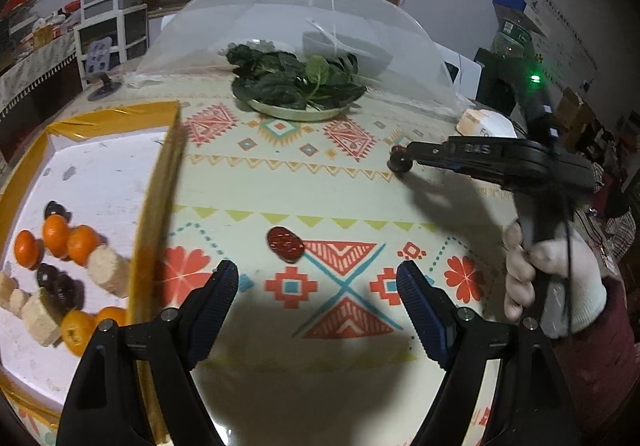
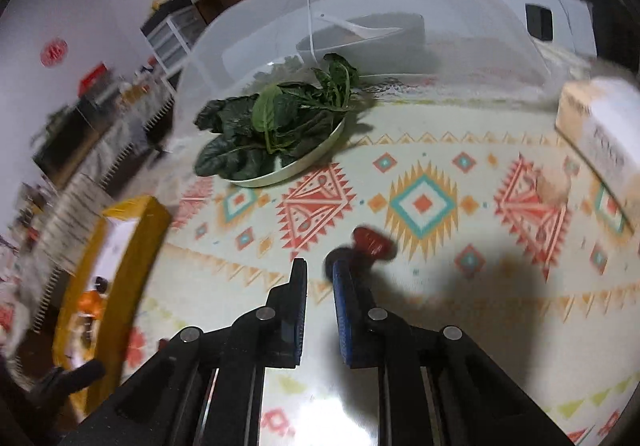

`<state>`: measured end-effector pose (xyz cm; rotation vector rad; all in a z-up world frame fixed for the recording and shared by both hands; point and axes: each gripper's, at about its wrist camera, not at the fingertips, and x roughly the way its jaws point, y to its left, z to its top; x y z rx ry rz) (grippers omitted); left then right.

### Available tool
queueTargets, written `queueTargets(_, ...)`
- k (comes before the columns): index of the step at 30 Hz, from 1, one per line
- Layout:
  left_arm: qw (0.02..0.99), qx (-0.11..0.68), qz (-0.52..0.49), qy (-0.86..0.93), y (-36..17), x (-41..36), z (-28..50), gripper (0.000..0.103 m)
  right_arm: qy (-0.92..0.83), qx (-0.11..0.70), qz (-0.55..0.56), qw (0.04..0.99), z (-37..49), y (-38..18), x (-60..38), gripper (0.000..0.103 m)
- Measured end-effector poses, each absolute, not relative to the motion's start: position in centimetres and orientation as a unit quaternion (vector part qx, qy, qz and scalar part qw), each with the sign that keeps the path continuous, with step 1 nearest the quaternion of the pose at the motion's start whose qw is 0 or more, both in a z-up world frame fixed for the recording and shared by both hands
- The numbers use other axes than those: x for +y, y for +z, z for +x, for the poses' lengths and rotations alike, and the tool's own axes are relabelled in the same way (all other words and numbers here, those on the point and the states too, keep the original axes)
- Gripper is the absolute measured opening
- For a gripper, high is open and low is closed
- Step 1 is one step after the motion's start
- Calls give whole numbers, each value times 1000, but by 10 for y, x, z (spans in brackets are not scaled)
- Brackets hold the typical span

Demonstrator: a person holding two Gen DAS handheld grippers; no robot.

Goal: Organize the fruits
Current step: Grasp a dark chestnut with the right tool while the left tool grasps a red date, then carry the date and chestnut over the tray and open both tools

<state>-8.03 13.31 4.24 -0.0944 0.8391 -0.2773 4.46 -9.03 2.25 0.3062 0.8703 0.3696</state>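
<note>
Left gripper (image 1: 316, 282): jaws wide, nothing between them, hovering over the patterned tablecloth (image 1: 280, 174).
Red date (image 1: 285, 244): lies on the cloth just beyond the left fingertips; long axis slants from upper left to lower right.
Tray (image 1: 158, 206): gold-rimmed, at left, holding tangerines (image 1: 56, 236), dark dates and pale blocks.
Right gripper (image 2: 316, 266): jaws narrow; a second date (image 2: 372, 240) sits at the tip of its blue finger, blurred, grip unclear.
Far: plate of greens (image 1: 298, 80), mesh food cover (image 1: 280, 18), drawers (image 1: 114, 6), framed picture on the wall.
</note>
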Motion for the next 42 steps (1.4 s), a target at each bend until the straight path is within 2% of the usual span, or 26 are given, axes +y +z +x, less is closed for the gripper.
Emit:
queueTargets(3,899,415,-50,-131,37,129,-72,81,173,418,138,881,44,18,-88,15)
queueTargets(5,898,418,-48,-126,35,128,-69,81,163,414,131,886,46,16,-89,21)
queueTargets(7,898,420,-47,-123,33,127,-68,81,159,409,125,890,48,15,-90,43)
queueTargets(8,898,421,-46,-121,32,126,-66,81,152,407,113,893,49,15,-88,50)
queueTargets(15,894,427,-51,-125,26,117,-57,81,113,430,40,895,68,3,-54,49)
queueTargets(16,894,426,-49,-128,26,115,-57,81,105,425,41,898,68,6,-54,41)
queueTargets(17,895,425,-47,-130,26,114,-57,81,97,421,42,901,67,8,-55,27)
queueTargets(18,895,423,-45,-133,26,114,-57,81,93,420,40,902,67,8,-56,25)
queueTargets(29,896,424,-55,-121,18,120,-28,81,144,408,128,892,30,24,-87,25)
queueTargets(30,893,429,-55,-121,15,119,-24,74,147,406,131,892,29,24,-84,25)
queueTargets(31,891,435,-54,-119,12,119,-20,56,150,404,132,893,29,25,-84,26)
queueTargets(32,888,441,-53,-118,9,118,-18,44,153,401,133,893,28,26,-83,26)
queueTargets(33,888,442,-51,-114,7,118,-17,28,155,400,135,893,28,27,-82,26)
queueTargets(34,890,440,-46,-109,6,117,-18,21,156,399,137,893,28,27,-83,26)
queueTargets(42,894,429,-64,-110,9,125,-27,18,163,388,150,895,27,31,-88,26)
